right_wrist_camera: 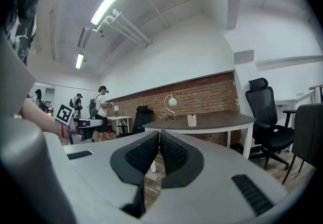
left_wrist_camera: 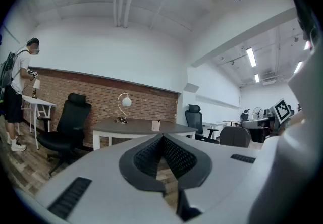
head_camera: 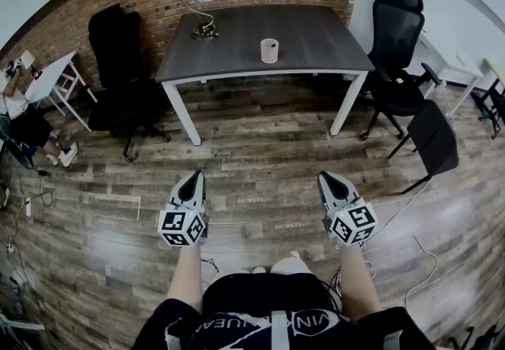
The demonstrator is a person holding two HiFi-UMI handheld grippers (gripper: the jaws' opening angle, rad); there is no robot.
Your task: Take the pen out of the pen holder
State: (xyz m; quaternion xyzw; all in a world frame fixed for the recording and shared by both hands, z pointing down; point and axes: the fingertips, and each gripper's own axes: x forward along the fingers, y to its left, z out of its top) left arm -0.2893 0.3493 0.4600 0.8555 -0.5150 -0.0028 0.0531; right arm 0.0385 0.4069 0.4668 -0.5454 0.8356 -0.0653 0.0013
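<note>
A small white pen holder (head_camera: 269,50) stands near the middle of a dark grey table (head_camera: 237,57) against the brick wall, far ahead of both grippers. It is tiny in the left gripper view (left_wrist_camera: 156,125) and the right gripper view (right_wrist_camera: 192,120). A dark tip seems to poke above its rim, but the pen itself is too small to make out. My left gripper (head_camera: 192,178) and right gripper (head_camera: 325,177) hang low over the wooden floor, side by side and pointing at the table. Both are shut with nothing between the jaws.
A desk lamp (head_camera: 202,1) stands at the table's back left. Black office chairs sit left (head_camera: 118,80) and right (head_camera: 398,49) of the table, with another chair (head_camera: 434,135) nearer. A person (head_camera: 16,104) stands by a white side table (head_camera: 55,76). Cables (head_camera: 410,262) lie on the floor.
</note>
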